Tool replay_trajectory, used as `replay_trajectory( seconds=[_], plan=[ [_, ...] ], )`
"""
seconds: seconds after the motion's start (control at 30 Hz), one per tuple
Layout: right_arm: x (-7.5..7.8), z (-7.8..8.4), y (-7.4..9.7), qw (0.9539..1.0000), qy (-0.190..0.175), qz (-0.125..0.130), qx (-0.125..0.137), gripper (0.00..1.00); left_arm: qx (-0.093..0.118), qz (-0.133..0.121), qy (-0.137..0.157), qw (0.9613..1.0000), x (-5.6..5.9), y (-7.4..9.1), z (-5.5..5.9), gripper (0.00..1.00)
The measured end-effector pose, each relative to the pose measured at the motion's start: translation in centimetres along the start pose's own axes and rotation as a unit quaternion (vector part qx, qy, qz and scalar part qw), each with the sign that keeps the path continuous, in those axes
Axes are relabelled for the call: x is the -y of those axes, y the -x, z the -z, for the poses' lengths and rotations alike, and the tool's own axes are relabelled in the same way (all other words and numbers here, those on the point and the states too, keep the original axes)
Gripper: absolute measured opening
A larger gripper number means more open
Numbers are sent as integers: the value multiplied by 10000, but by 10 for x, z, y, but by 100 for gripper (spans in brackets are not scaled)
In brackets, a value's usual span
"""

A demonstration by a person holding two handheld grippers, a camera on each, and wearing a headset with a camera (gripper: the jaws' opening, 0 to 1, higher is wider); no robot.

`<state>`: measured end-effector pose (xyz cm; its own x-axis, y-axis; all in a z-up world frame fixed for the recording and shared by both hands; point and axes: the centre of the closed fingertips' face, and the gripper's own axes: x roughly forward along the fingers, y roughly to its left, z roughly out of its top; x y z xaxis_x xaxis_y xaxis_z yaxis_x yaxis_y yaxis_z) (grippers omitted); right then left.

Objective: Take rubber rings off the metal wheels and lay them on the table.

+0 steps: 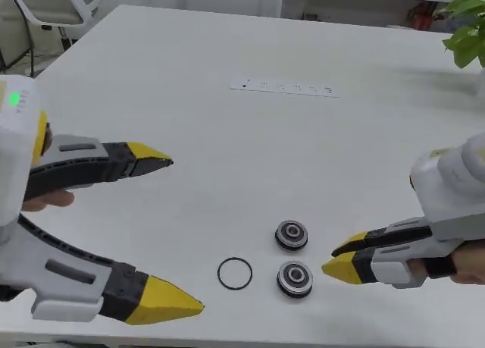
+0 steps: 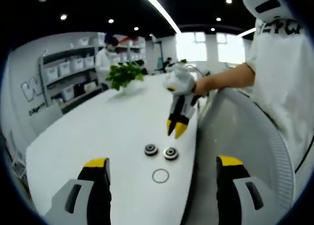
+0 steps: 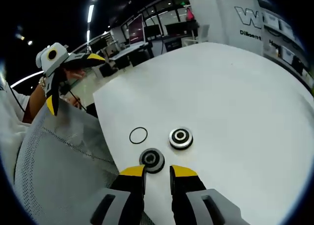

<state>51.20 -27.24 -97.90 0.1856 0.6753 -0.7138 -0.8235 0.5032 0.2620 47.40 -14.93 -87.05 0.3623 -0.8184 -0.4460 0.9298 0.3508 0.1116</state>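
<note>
Two small metal wheels lie near the table's front edge, one (image 1: 292, 235) just behind the other (image 1: 295, 278). A loose black rubber ring (image 1: 235, 274) lies flat to their left. My right gripper (image 1: 335, 258) points at the nearer wheel from the right, its jaws a narrow gap apart and empty. In the right gripper view that dark-rimmed wheel (image 3: 151, 159) sits just beyond my right gripper (image 3: 158, 172), with the brighter-rimmed wheel (image 3: 180, 138) and the ring (image 3: 138, 135) farther on. My left gripper (image 1: 173, 234) is wide open and empty, left of the ring (image 2: 160, 175) and wheels (image 2: 170, 153).
A white strip with small marks (image 1: 282, 87) lies at the table's middle back. A green plant (image 1: 466, 29) stands at the far right corner and a chair (image 1: 61, 3) beyond the far left corner. The table's front edge (image 1: 250, 337) runs close below the wheels.
</note>
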Motion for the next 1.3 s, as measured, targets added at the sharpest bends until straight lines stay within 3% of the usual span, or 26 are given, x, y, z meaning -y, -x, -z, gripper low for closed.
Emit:
replay_trajectory(
  seconds=[0.2,0.37,0.5,0.63,0.77,1.03,1.2,1.3],
  plan=[
    [2,9,-5,9999,-11,-38,-144,17,173,400,-237,9988,6,-18,-21,88],
    [2,12,-7,9997,29,-84,-206,17,184,410,-412,9981,0,-36,-23,81],
    [2,16,-9,9995,0,-144,-268,16,273,523,-662,9961,1,-54,-26,78],
    [1,17,-10,9995,-10,-165,-280,17,291,540,-657,9960,0,-73,-26,69],
    [0,19,-10,9994,5,-178,-311,17,503,590,-504,9957,1,-94,-31,66],
    [-3,16,-13,9992,187,-243,-263,17,587,639,-402,9954,-1,-121,-25,56],
    [-3,16,-18,9989,291,-247,-253,18,585,522,-369,9962,-5,-132,-14,49],
    [-4,16,-21,9987,385,-230,-247,20,525,405,-459,9967,-6,-137,0,46]
  ],
)
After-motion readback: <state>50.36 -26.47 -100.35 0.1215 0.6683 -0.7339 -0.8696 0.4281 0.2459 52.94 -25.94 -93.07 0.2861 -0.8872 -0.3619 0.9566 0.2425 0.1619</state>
